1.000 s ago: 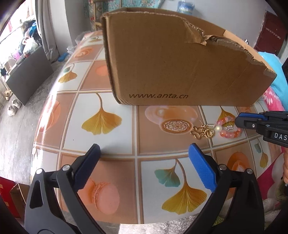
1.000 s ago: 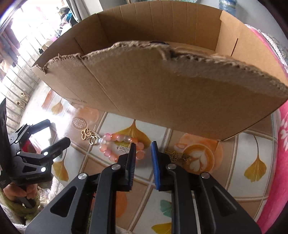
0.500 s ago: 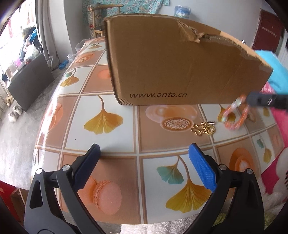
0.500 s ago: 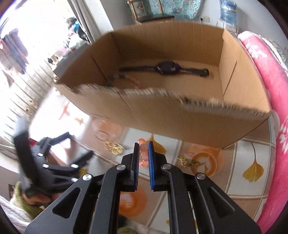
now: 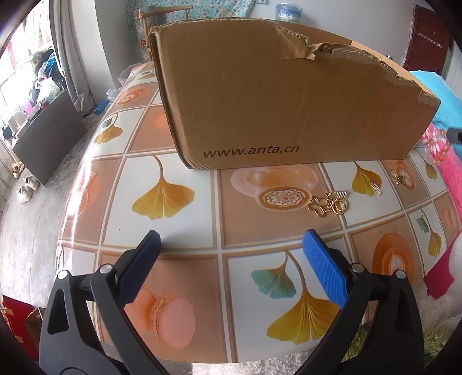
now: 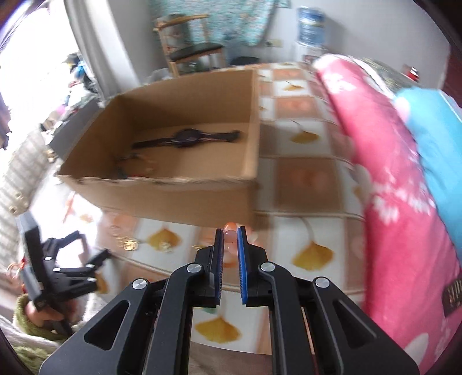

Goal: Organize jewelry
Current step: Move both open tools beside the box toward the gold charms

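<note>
My right gripper [image 6: 230, 230] is shut on a pink bead bracelet [image 6: 230, 235], raised above the table near the front right corner of the open cardboard box [image 6: 179, 196]. In the left wrist view the bracelet [image 5: 437, 148] hangs at the far right, beside the box [image 5: 274, 109]. A black watch [image 6: 186, 138] and a blurred small piece lie inside the box. Gold jewelry [image 5: 329, 203], a small silver clip [image 5: 375, 187] and a gold charm [image 5: 400, 179] lie on the tablecloth [image 5: 173, 230]. My left gripper [image 5: 231, 245] is open over the near table edge, holding nothing.
A pink blanket [image 6: 389, 187] and a blue cushion [image 6: 433, 144] lie along the table's right side. A chair [image 6: 190, 49] and a water bottle [image 6: 310, 24] stand behind the table. A hand in a green sleeve [image 6: 29, 314] holds the left gripper.
My right gripper shut on the pink bracelet, lifted it off the tablecloth and carried it up and to the right, so the box's inside came into view. The left gripper stayed still.
</note>
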Available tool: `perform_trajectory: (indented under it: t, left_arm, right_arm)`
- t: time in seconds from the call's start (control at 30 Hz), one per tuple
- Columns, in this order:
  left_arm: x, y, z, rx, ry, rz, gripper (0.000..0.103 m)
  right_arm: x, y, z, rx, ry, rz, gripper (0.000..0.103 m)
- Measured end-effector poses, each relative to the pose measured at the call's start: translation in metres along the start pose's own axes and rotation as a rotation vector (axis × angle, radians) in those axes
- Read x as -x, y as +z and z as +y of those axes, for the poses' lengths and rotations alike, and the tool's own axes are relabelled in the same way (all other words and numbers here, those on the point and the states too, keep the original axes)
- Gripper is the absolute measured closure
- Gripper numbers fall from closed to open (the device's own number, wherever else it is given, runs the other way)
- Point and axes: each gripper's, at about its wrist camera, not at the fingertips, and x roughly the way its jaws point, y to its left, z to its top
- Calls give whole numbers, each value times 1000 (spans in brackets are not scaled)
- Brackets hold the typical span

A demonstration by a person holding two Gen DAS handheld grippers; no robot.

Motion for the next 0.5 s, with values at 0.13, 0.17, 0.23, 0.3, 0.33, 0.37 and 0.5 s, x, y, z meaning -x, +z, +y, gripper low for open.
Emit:
perform_trajectory:
  t: [0.13, 0.17, 0.23, 0.3, 0.33, 0.37, 0.5]
  left_arm:
    - [-3, 5, 1, 0, 4, 4, 7]
    - [-4, 5, 1, 1, 4, 5, 7]
    - [-5, 8, 1, 4, 6, 9, 7]
    - [-6, 11, 1, 5, 7, 12, 7]
    - [-7, 12, 2, 6, 7, 13, 7]
    - [-7, 12, 2, 7, 8, 13, 7]
    - [-8, 12, 4, 6, 10, 18, 7]
  right_arm:
    - [-18, -1, -17, -37, -24, 19, 93]
    - [-22, -1, -21, -55, -6, 24, 93]
    - [-28, 1, -26, -78, 29, 30, 93]
    - [-36, -1, -31, -85, 28, 57, 93]
    - [-42, -3, -35, -96, 21, 83, 93]
    - [-45, -5, -37, -107, 21, 102, 92]
    - [-57, -14, -49, -149, 15, 173, 89]
